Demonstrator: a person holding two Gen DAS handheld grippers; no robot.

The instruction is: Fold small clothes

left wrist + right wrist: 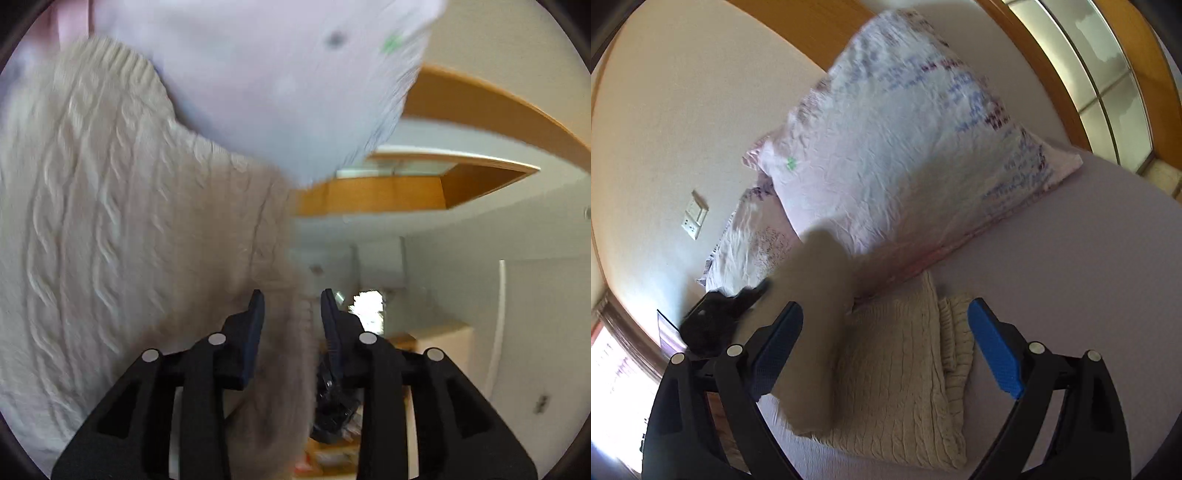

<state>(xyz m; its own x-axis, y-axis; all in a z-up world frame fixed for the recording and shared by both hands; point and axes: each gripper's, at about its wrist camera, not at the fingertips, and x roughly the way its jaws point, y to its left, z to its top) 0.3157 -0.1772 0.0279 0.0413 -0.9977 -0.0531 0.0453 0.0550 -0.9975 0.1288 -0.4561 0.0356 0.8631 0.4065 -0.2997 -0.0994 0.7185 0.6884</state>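
A cream cable-knit sweater (901, 369) lies partly folded on the lilac bed sheet (1071, 280). My left gripper (291, 299) is shut on a fold of the sweater (110, 221) and holds it up, blurred by motion. That raised part shows in the right wrist view as a tan flap (816, 332), with the left gripper (738, 299) dark behind it. My right gripper (886, 310) is open and empty, low over the sweater, its blue pads (993, 350) on either side of it.
A large printed white pillow (905, 147) leans at the bed's head behind the sweater, a second pillow (746, 240) to its left. A cream wall with a socket plate (694, 218) and a wooden-framed window (1108, 74) stand beyond.
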